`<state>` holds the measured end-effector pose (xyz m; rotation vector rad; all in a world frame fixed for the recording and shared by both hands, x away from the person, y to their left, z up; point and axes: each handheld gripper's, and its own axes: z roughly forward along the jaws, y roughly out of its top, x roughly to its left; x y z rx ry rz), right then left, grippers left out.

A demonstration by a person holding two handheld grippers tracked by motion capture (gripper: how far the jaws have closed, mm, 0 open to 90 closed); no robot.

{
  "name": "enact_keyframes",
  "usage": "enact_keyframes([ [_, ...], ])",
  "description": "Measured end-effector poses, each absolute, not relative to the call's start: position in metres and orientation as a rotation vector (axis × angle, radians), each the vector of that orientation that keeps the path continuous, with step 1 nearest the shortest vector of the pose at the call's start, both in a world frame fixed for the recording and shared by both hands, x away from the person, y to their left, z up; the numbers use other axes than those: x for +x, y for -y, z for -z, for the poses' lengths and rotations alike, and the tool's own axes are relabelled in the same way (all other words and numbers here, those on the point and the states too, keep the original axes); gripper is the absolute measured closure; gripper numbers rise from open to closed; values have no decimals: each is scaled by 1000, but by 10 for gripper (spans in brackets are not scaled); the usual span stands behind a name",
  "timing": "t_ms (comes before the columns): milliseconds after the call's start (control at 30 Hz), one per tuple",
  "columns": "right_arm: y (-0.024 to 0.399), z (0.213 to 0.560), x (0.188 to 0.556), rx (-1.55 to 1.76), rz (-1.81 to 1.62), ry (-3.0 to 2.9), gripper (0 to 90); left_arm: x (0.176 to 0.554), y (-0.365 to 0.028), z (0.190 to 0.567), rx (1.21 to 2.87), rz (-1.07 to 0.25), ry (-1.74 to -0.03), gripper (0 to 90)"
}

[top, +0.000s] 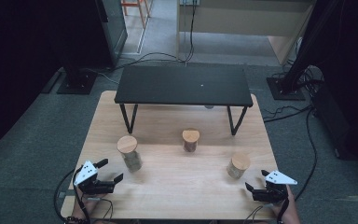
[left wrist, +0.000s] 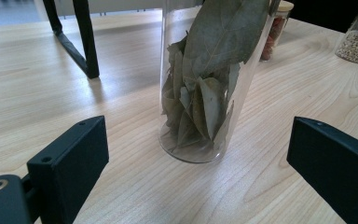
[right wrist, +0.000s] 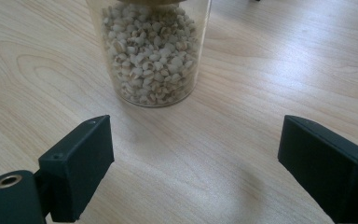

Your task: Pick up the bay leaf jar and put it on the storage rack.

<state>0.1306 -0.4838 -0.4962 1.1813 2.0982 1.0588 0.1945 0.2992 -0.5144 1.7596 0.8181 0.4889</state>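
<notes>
Three glass jars with wooden lids stand on the wooden table. The tall jar of bay leaves is just ahead of my left gripper, whose jaws stand wide apart with nothing between them. The short jar of pale grains stands a little ahead of my right gripper, which is also open and holds nothing. A jar of reddish spice sits mid-table, farther back.
A low black shelf on thin legs spans the back of the table; one leg rises behind and left of the bay leaf jar. Cables trail over the floor around the table. Bare wood lies between the grippers.
</notes>
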Motion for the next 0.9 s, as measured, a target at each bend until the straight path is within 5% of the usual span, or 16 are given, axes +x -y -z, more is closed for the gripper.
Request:
enact_keyframes([
  [900,484,496,131,1180,-1061,-2101,101,195,-297,513,1770,-493,-824,54],
])
